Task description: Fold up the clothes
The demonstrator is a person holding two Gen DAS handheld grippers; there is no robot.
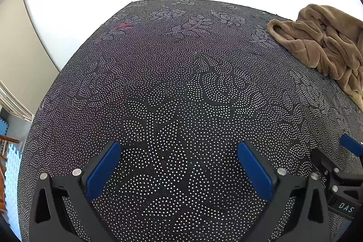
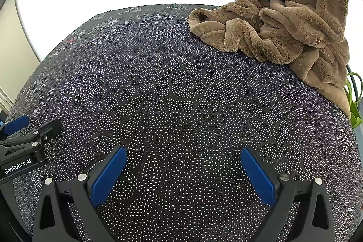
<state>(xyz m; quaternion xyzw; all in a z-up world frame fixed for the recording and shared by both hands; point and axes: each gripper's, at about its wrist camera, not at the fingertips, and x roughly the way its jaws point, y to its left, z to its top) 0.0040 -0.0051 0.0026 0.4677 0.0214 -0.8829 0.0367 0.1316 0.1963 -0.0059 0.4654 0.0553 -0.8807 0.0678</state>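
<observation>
Reaching for the crumpled brown fleece [image 2: 283, 24] at the far right edge, I'd keep both the left gripper [image 1: 179, 165] and right gripper [image 2: 183, 170] spread wide and empty, pinching one hem

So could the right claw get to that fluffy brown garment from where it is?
Probably yes. The right claw is open and empty, and only bare dotted tabletop lies between it and the crumpled brown garment at the far right corner.

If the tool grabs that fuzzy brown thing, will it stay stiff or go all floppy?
Probably floppy: the fuzzy brown garment lies crumpled in soft folds, so it would likely droop from wherever it's pinched. Its plush pile looks thick, so it may feel bulky yet fairly light. One edge hangs off the dotted table, so pulling may drag it rather than lift it.
</observation>
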